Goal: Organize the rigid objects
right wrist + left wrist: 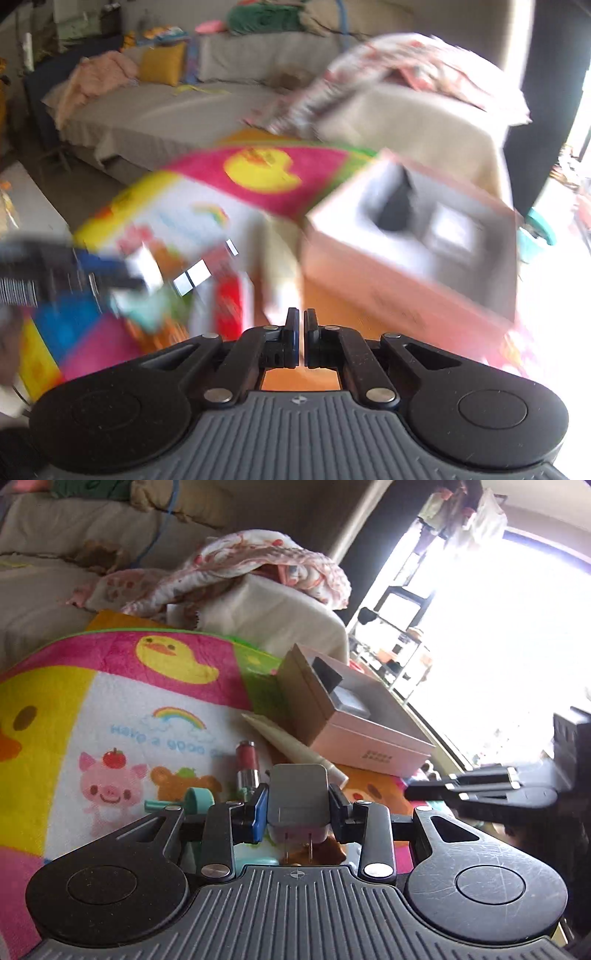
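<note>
My left gripper (297, 802) is shut on a grey plug-in charger block (297, 797), its two metal prongs pointing back at the camera, held just above a cartoon blanket (110, 701). Beyond it lie a cream tube (291, 744), a red and silver cylinder (245, 762) and a teal piece (197, 797). An open pink box (364, 720) holds a dark item and a grey block. My right gripper (301, 326) is shut and empty, in front of the pink box (410, 236); that view is blurred. It also shows at the right of the left wrist view (461, 790).
A beige sofa (166, 107) with a patterned quilt (258, 561) stands behind the blanket. A bright window (498, 646) and a shelf rack lie at the right. The left gripper (74, 273) shows blurred at the left of the right wrist view.
</note>
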